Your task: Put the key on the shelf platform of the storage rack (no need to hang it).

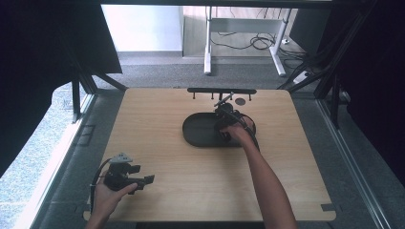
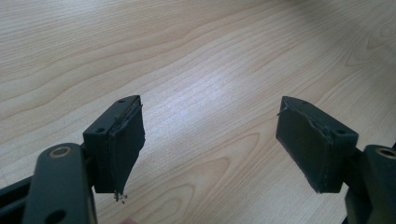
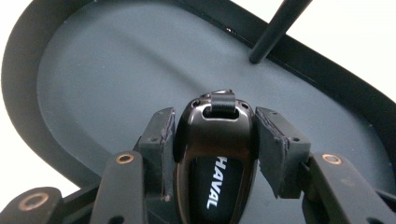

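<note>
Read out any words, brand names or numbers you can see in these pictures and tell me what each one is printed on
"HAVAL": white capital letters on the glossy black car key fob held between the right gripper's jaws above the dark oval tray.

No other text can be read: the tray, the wooden table and the left gripper carry no visible lettering.
</note>
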Tool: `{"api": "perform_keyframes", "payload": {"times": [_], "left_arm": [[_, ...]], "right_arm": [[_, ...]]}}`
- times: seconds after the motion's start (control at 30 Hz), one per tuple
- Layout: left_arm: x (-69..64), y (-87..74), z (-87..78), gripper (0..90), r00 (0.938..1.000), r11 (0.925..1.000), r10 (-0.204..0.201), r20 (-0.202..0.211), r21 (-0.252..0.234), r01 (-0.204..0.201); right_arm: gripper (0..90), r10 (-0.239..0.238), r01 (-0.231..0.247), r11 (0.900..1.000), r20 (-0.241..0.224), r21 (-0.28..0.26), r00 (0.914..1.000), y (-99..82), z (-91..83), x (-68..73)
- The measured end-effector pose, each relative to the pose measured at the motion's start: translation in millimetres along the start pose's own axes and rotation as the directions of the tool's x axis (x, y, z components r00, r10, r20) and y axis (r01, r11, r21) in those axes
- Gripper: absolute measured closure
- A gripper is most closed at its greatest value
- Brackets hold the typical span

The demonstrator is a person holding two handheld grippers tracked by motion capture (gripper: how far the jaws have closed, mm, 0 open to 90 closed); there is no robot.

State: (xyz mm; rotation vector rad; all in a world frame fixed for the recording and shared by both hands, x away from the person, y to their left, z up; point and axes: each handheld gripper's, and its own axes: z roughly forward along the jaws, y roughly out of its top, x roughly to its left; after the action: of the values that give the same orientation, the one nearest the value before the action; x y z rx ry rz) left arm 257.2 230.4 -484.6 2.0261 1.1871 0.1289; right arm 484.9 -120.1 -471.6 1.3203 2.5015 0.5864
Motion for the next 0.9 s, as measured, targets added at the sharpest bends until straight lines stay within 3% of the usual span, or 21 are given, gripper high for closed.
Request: {"api": "perform_keyframes", "payload": {"times": [0.47,0.57,0.9], "left_arm": [[-0.9,0.0,1.0,23.8,1.0,1.0,0.005,0.001,0.005,-0.005],[-1.3,0.1,1.3,23.8,1.0,1.0,0.004,0.002,0.003,-0.004],[-1.3,0.1,1.4,23.8,1.0,1.0,0.003,0.002,0.004,-0.003]], "right_arm": [[50.5,0.003,-0.003,1.0,0.006,-0.004,1.0,-6.3,12.9,-4.0],[50.5,0.021,-0.021,0.9996,0.008,0.016,0.9997,-8.1,14.4,-2.7],[50.5,0.009,-0.01,0.9987,0.02,0.051,0.9998,-13.0,27.2,-5.3]]}}
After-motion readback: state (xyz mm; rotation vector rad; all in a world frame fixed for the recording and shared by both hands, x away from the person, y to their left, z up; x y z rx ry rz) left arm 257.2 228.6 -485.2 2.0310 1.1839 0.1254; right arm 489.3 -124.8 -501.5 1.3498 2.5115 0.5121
